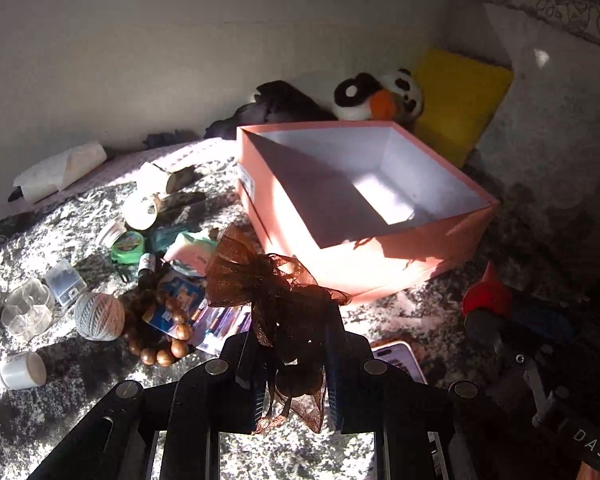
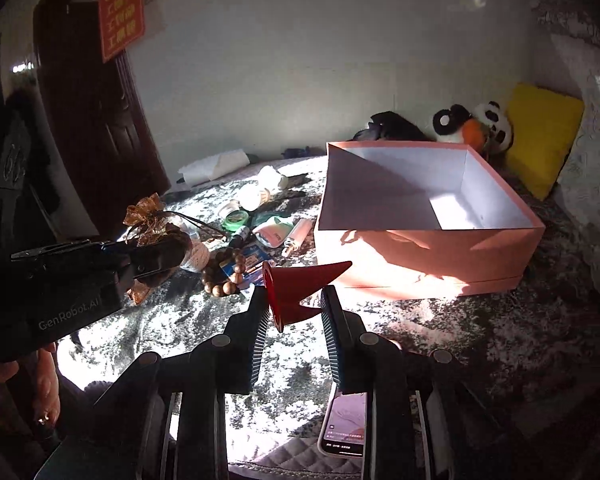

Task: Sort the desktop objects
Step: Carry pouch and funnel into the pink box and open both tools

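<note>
In the left wrist view my left gripper (image 1: pixel 292 328) is shut on a brown gauze pouch (image 1: pixel 268 280), held above the marbled tabletop just in front of an open pink box (image 1: pixel 380 264) with a white, empty inside. My right gripper (image 2: pixel 293 292) is shut on a red horn-shaped cone (image 2: pixel 300 284), also raised near the pink box (image 2: pixel 420 260). The right wrist view shows the left gripper (image 2: pixel 172 252) at the left with the pouch (image 2: pixel 148 216). In the left wrist view the right gripper (image 1: pixel 496 328) carries the red cone (image 1: pixel 486 296) at the right.
A heap of small things lies left of the box: a wooden bead bracelet (image 1: pixel 168 344), a twine ball (image 1: pixel 100 316), green tape (image 1: pixel 128 248), a white jar (image 1: pixel 20 370). A phone (image 2: pixel 346 428) lies near the front edge. A plush panda (image 1: pixel 380 96) and a yellow cushion (image 1: pixel 460 100) sit behind.
</note>
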A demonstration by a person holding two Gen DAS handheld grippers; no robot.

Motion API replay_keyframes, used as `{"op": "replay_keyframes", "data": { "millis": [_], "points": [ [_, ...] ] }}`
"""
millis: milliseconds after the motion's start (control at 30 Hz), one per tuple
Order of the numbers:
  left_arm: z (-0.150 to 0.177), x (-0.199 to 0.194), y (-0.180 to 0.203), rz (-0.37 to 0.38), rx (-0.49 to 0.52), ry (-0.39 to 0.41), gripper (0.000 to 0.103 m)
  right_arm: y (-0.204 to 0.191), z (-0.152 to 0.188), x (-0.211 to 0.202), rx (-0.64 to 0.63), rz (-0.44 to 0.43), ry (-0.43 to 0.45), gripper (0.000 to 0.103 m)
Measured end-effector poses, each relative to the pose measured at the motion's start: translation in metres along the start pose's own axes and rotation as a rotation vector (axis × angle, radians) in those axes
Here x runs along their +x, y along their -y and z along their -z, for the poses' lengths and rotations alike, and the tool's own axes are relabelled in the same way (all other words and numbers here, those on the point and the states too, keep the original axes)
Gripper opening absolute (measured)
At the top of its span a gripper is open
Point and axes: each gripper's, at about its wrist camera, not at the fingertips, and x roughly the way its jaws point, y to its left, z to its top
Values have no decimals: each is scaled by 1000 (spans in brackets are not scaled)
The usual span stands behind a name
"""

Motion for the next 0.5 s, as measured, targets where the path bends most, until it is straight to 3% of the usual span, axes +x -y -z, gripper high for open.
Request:
{"op": "replay_keyframes", "data": {
  "millis": [333, 500],
  "points": [
    [-58, 19, 59, 65, 115, 52, 19, 59, -39, -31, 35, 114, 91, 28],
    [-90, 40, 82, 84, 148, 61, 19, 87, -68, -26, 63, 151, 132, 28]
  ]
}}
